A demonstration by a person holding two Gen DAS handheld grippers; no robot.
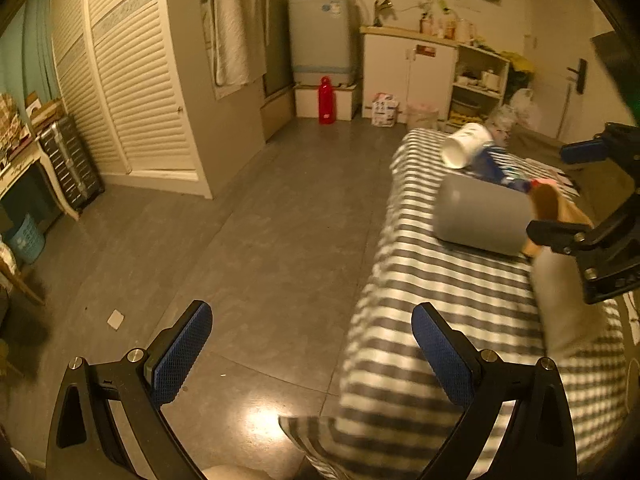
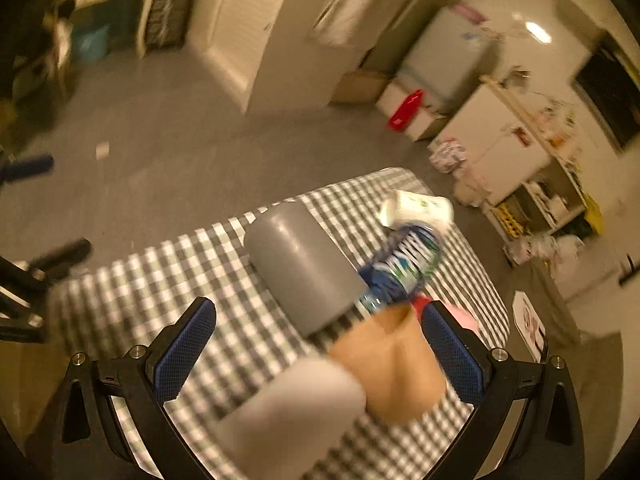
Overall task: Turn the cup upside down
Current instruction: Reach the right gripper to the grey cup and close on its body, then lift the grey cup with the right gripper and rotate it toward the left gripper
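Left gripper (image 1: 312, 356): fingers wide open, holding nothing, above the floor beside the table edge.
Right gripper (image 2: 320, 350): fingers wide open, nothing pinched; a brown cup sits between them, close to the right finger.
Brown cup (image 2: 394, 364): blurry, so how it stands cannot be told.
Grey cup (image 2: 300, 260): lying on its side on the checked cloth (image 2: 168, 264), just past the brown cup.
White cup (image 1: 466, 144): lying on its side farther back.
Blue wrapper (image 2: 404, 264): between the grey cup and white cup.
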